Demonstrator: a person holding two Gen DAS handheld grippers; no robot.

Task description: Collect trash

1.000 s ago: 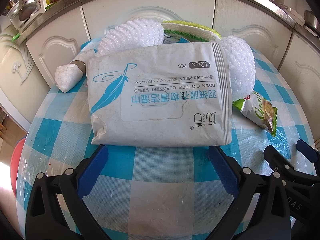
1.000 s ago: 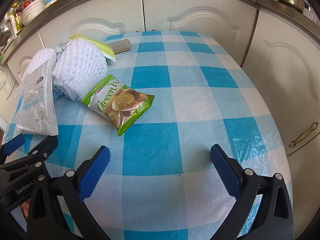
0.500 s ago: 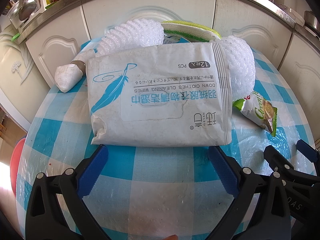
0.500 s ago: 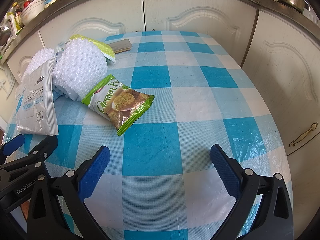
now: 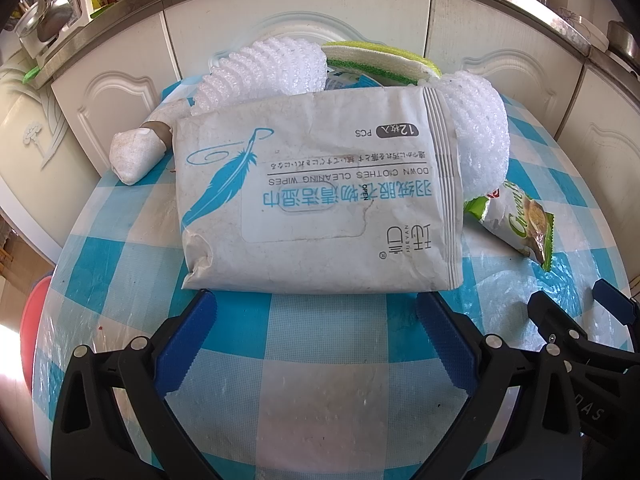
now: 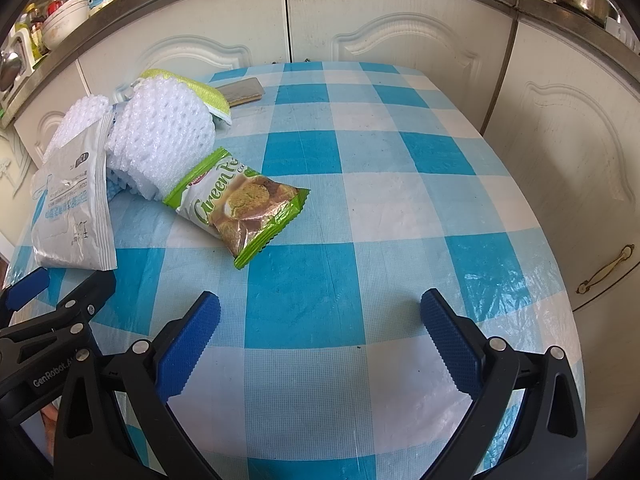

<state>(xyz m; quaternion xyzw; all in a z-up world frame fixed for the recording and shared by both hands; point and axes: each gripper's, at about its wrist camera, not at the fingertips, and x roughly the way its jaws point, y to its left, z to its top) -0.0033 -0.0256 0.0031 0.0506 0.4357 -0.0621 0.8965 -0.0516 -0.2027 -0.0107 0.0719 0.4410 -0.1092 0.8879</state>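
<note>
A white wipes pack (image 5: pixel 316 204) with a blue feather print lies on the blue-checked table (image 5: pixel 320 380), just ahead of my open, empty left gripper (image 5: pixel 316 312). It also shows in the right wrist view (image 6: pixel 74 216). White foam nets (image 5: pixel 476 136) and a small crumpled white wrapper (image 5: pixel 134 154) lie around it. A green snack packet (image 6: pixel 244 204) lies ahead and left of my open, empty right gripper (image 6: pixel 320 316); it also shows in the left wrist view (image 5: pixel 516 224). Both grippers hover low over the table.
A yellow-green sponge (image 5: pixel 380 60) and a flat brown card (image 6: pixel 242 90) lie at the table's far side. White cabinet doors (image 6: pixel 400 32) stand close behind and to the right. A red round object (image 5: pixel 32 320) sits below the table's left edge.
</note>
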